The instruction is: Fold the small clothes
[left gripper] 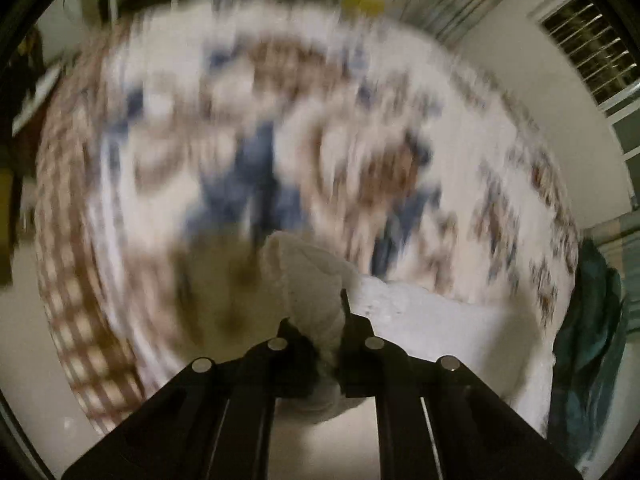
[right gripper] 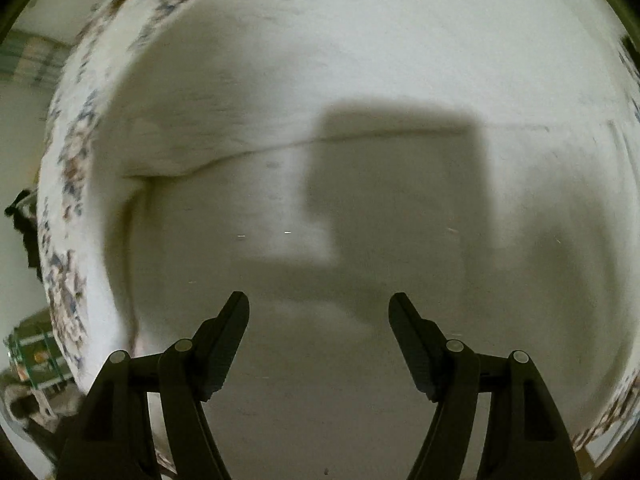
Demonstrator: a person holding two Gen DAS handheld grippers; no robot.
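My left gripper is shut on a bunched edge of a white fuzzy garment, which rises between its fingers and spreads to the right. The view is blurred by motion. In the right wrist view the same white garment lies spread wide, with a fold crease running across it. My right gripper is open and empty just above the cloth, and its shadow falls on the fabric.
A bed cover with a brown and blue pattern lies under the garment; its patterned edge shows in the right wrist view. A teal cloth hangs at the right. A louvred window is at the upper right.
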